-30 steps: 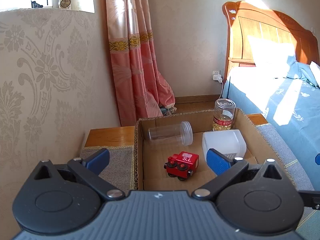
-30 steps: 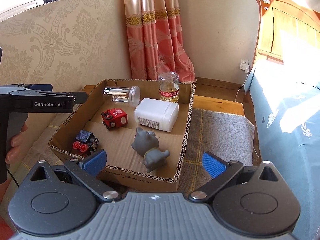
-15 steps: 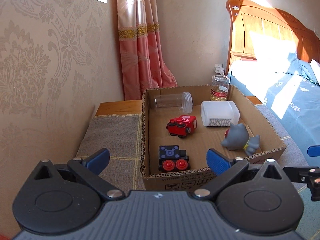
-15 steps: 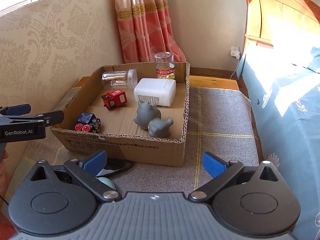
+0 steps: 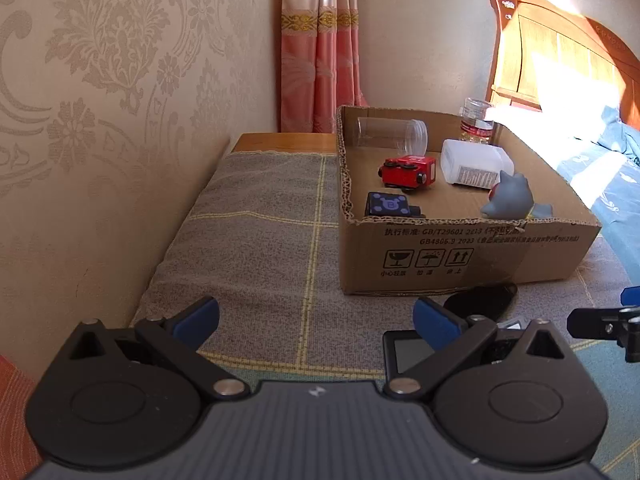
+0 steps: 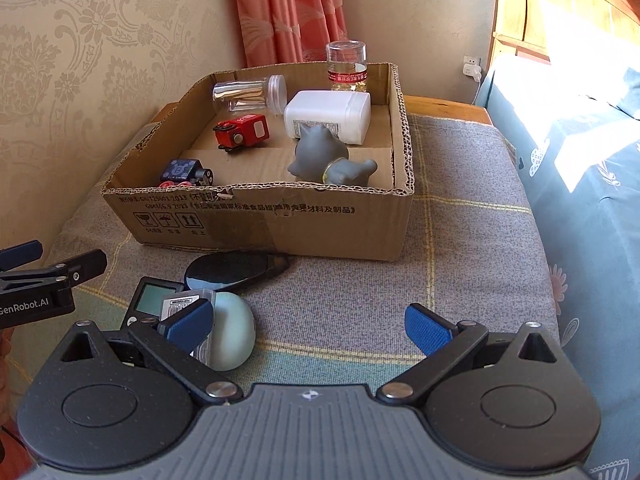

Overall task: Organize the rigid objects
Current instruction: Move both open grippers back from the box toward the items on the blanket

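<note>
The left tool [image 5: 316, 316] hangs with its blue pads spread wide and nothing between them, above the grey checked cloth [image 5: 260, 232] that covers the table; its tip shows at 9 o'clock in the right wrist view. Just ahead of the right tool's left pad lies a small heap on the cloth: a dark device with a pale screen [image 6: 154, 300], a clear labelled case [image 6: 182, 304], a pale green egg-shaped object [image 6: 232, 330] and, at 12 o'clock of them, a black round compact [image 6: 226, 272] touching the front wall of the cardboard box [image 6: 272, 220]. Inside the box, a dark blue toy car [image 6: 182, 172] sits at the near left corner, a red toy train car [image 6: 242, 132] beyond it, and a clear jar [image 6: 250, 94] lies on its side at the far left. A white plastic bottle [image 6: 328, 116] lies flat in the middle, a grey cat figure [image 6: 324, 158] touching its near side, and an upright clear bottle with a red label [image 6: 347, 66] stands at the far wall. The right tool [image 6: 308, 326] is also spread wide and empty, over bare cloth, with the blue bedspread [image 6: 592, 184] at 3 o'clock.
</note>
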`<state>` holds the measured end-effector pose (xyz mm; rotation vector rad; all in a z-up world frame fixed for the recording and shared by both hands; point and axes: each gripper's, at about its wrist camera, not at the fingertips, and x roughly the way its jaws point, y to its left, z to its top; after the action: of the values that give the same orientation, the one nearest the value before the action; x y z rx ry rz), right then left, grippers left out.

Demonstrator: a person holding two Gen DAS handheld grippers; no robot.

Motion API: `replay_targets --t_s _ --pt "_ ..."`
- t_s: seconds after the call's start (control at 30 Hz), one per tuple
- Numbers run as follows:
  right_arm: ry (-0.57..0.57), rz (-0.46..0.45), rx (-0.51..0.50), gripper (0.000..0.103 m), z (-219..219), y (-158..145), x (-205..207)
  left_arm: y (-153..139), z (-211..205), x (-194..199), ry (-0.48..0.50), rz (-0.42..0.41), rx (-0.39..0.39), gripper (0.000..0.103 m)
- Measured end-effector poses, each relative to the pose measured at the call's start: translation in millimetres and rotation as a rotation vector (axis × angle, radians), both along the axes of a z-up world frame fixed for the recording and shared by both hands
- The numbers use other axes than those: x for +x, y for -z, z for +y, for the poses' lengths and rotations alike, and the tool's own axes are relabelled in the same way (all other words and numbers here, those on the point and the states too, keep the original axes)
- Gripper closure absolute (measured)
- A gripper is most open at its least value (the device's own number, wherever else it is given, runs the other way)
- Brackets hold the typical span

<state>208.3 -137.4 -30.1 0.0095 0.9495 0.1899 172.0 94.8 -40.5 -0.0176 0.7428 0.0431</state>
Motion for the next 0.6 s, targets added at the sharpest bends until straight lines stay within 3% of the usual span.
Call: replay_targets --t_s 0.6 --pt "0.028 0.032 -0.022 0.0 55.3 18.5 39.5 4.5 17.3 -13.4 -0.006 -0.008 0.046 0.001"
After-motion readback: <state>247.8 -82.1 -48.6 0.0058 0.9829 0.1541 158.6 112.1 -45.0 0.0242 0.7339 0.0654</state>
